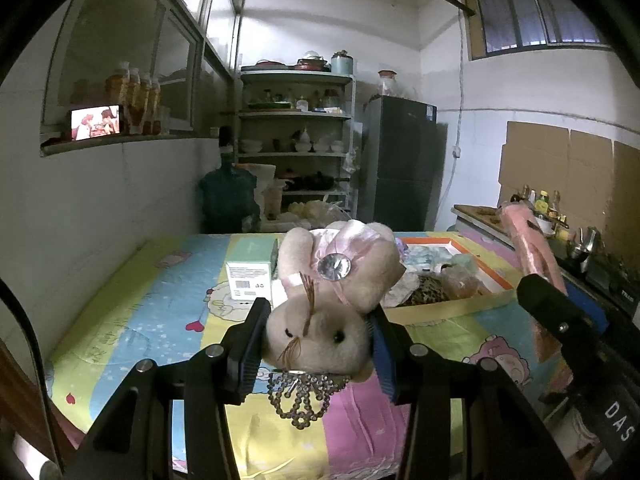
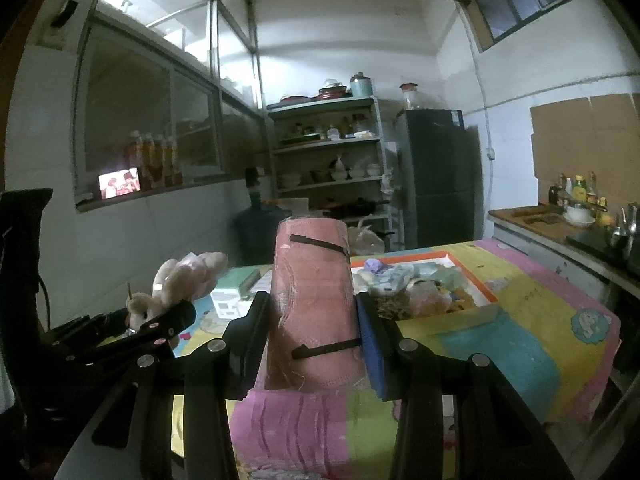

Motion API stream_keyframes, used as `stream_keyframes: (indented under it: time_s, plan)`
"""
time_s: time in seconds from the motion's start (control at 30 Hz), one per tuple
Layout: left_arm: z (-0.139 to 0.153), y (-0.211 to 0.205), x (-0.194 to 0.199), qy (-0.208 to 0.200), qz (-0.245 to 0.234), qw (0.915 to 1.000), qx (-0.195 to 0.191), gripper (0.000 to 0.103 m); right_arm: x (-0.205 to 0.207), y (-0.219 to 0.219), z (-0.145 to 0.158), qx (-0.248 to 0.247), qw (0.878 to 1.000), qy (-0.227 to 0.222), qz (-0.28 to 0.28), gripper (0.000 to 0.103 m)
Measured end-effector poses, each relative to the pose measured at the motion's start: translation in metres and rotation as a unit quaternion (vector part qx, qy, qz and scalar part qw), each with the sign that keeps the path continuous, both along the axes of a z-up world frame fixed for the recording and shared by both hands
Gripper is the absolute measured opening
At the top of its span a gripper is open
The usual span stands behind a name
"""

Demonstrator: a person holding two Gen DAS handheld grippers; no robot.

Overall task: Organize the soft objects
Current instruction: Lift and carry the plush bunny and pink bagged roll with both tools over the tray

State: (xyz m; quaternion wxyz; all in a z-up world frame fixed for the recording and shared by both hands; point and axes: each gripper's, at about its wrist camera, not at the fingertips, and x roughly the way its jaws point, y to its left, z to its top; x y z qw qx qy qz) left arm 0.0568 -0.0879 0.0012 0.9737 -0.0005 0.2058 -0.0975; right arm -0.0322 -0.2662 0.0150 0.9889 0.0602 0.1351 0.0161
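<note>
Kitchen background: one metal shelf unit (image 1: 295, 136) with crockery, one dark refrigerator (image 1: 402, 164), one blue water jug (image 1: 228, 196), one small lit screen (image 1: 96, 121) on the wall ledge. Work surface: one counter (image 1: 132, 300) under a cartoon-print cloth in yellow, blue and pink panels.

Item count on the counter: one shallow orange-rimmed box (image 1: 452, 305) with several soft items inside, too jumbled to count; one small green-and-white carton (image 1: 251, 276), label print too small to read.

Left hand-held gripper (image 1: 318, 344): clamped on one beige plush rabbit (image 1: 332, 292), held above the counter. Both pads press the head. The face points toward the camera; the long axis runs away from the camera, ears and pink bow with one clear gem at the far end. One beaded chain (image 1: 304, 398) hangs below the head.

Right hand-held gripper (image 2: 310, 328): clamped on one rolled pink fabric bundle (image 2: 312, 300) bound by two dark bands. Long axis is roughly upright, leaning slightly away from the camera, above the near counter edge and near the box.

Readable writing: "DAS" on the right unit body in the left wrist view.
</note>
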Motion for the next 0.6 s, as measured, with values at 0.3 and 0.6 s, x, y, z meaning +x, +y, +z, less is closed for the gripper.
stream_keyframes:
  time_s: [0.3, 0.6]
  plan:
    - [-0.017, -0.019, 0.02, 0.02, -0.026, 0.9994, 0.008, 0.048, 0.013, -0.025, -0.013, 0.018, 0.999, 0.013, -0.027, 0.044]
    - [-0.034, -0.034, 0.054, 0.042, -0.049, 0.9979, 0.005, 0.048, 0.028, -0.048, -0.028, 0.038, 0.998, 0.015, -0.041, 0.044]
